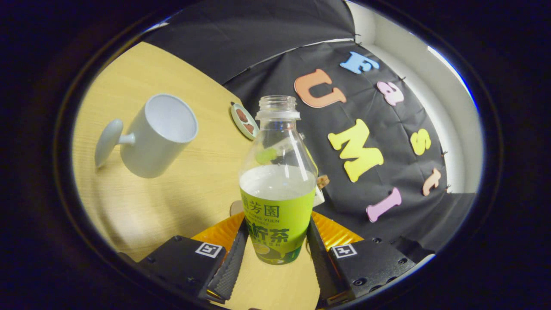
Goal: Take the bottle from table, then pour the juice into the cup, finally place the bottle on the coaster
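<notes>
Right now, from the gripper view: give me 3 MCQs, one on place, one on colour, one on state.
1. Where is the bottle?
A. between the fingers of the hand-held gripper
B. inside the cup
C. lying beyond the coaster

2. What colour is the bottle's label?
A. red
B. green
C. blue

3. What is the state of the bottle's mouth?
A. capped
B. uncapped
C. plugged with a cork

Answers:
1. A, the bottle's lower body sits between the two fingers, which press on its sides.
2. B, the wrap on the lower half is bright green.
3. B, the bare threaded neck shows with no cap on it.

The cup stands off to the side on the table, its inside looking empty; the coaster lies beyond the bottle.
</notes>
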### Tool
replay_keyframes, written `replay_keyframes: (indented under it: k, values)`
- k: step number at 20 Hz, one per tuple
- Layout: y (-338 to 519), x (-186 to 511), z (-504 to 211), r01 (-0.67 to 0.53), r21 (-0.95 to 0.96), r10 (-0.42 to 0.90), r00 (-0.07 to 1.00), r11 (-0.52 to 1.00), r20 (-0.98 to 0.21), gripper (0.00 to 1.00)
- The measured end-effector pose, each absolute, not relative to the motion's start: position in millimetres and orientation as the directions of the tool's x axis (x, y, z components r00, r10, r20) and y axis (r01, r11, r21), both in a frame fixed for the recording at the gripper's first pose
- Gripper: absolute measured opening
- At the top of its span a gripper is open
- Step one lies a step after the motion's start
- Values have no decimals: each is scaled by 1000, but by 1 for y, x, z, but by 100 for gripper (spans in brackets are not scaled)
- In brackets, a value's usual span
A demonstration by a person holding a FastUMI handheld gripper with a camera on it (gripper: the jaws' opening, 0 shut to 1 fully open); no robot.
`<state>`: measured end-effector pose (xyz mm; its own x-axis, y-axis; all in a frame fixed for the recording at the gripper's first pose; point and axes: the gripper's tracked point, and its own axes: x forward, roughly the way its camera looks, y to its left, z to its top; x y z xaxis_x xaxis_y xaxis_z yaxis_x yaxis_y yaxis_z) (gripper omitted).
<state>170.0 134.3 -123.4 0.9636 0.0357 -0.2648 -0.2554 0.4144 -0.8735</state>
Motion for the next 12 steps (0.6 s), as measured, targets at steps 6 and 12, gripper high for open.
replay_keyframes:
  k: [6, 12]
  values:
    - [155, 183, -123, -208, -942, 48, 978, 263, -202, 77]
    - [161, 192, -118, -163, -978, 66, 986, 127, -156, 78]
